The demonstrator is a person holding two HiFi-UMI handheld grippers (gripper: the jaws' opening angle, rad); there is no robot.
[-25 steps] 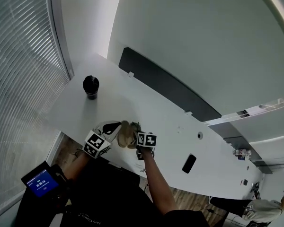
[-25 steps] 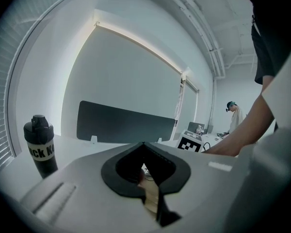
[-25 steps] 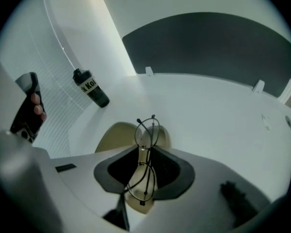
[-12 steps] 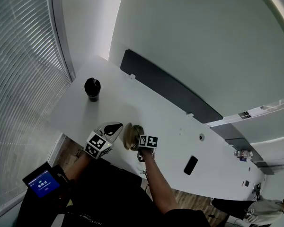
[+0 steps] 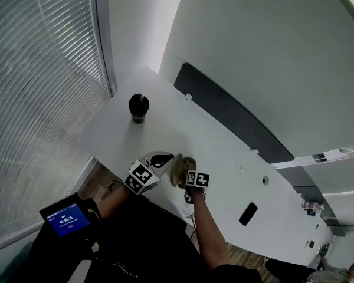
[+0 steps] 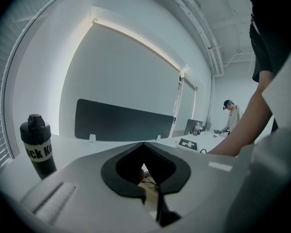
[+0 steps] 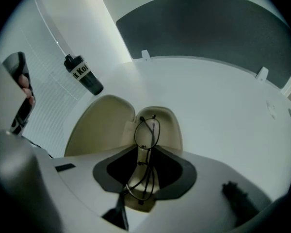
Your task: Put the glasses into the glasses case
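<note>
The glasses point(image 7: 146, 130) could be dragged back out if the right gripper point(image 7: 143, 178) is lifted with a temple caught on a pad. Its jaws have just been opening, and the frame is seen between them, not pinched, lying in the tray of the open glasses case point(image 7: 99, 123). The right gripper is pointed steeply down over the case. The left gripper point(image 6: 146, 178) is held nearly level, and its jaws appear to be closed narrowly on the case's edge.
</note>
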